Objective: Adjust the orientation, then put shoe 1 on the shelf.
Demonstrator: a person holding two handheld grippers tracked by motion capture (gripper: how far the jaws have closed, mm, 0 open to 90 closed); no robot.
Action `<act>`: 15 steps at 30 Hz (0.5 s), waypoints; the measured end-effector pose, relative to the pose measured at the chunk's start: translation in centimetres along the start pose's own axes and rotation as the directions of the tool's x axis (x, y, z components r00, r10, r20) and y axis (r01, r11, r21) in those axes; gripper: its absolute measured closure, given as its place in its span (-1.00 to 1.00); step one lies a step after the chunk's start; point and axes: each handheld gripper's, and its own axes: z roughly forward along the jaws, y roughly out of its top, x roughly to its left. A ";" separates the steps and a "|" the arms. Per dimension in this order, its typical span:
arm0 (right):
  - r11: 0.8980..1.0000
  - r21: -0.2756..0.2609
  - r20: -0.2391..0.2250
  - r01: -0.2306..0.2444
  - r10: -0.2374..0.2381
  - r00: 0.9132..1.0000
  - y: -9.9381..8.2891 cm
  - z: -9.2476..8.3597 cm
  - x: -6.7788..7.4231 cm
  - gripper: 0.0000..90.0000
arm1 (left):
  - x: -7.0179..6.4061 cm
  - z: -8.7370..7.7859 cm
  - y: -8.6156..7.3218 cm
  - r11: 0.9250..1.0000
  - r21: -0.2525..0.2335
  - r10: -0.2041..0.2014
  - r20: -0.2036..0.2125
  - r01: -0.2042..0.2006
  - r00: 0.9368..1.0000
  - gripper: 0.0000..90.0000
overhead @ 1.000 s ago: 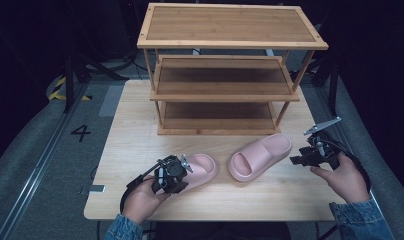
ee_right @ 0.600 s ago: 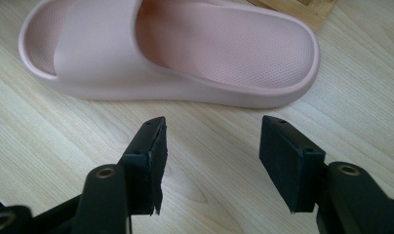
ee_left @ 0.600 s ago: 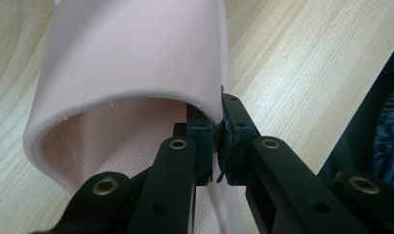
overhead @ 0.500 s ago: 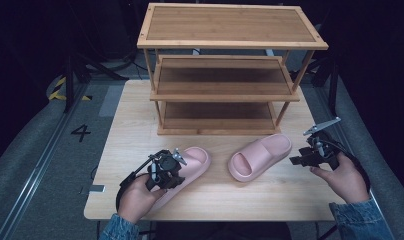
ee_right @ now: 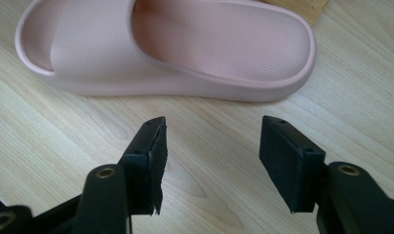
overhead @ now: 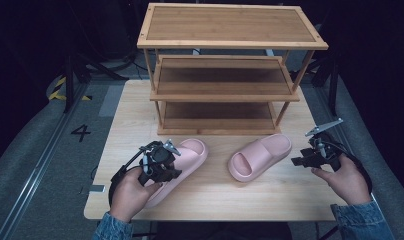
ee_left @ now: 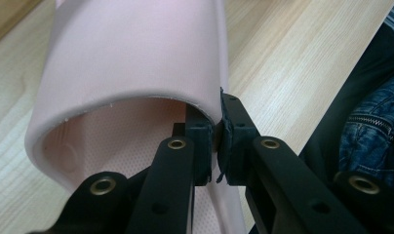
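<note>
At a pale wooden table [overhead: 210, 200], the left gripper [overhead: 171, 149] is clamped on the strap edge of a pink slide sandal [overhead: 187, 155] — in the left gripper view the two black jaws pinch the rim of the strap [ee_left: 136, 58] between them, with the table's grain passing beneath. From the high view this sandal sits at the front left of the table, its toe pointing toward the three-tier wooden shoe rack [overhead: 225, 70] that stands at the back. The second pink sandal [overhead: 260, 156] lies flat on the table to the right, just in front of the rack's bottom shelf. The right gripper [overhead: 302, 161] hovers beside that sandal's heel end with its jaws spread wide and nothing between them — in the right gripper view the sandal [ee_right: 175, 48] lies just beyond the fingertips, apart from them.
</note>
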 end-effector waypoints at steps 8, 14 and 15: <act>1.000 0.000 0.002 -0.010 0.010 1.000 -0.2 -0.2 -0.2 -0.02 | 0.0 -1.8 0.8 0.998 -0.063 -0.005 0.001 0.005 1.000 0.87; 1.000 0.003 0.003 -0.021 0.021 1.000 -0.5 -0.1 -0.4 -0.02 | -0.1 -3.0 1.7 0.996 -0.091 0.000 -0.006 0.000 1.000 0.87; 1.000 0.004 0.004 -0.021 0.021 1.000 -0.5 -0.1 -0.4 -0.03 | -0.1 -3.2 1.9 0.995 -0.101 0.000 -0.010 -0.001 1.000 0.86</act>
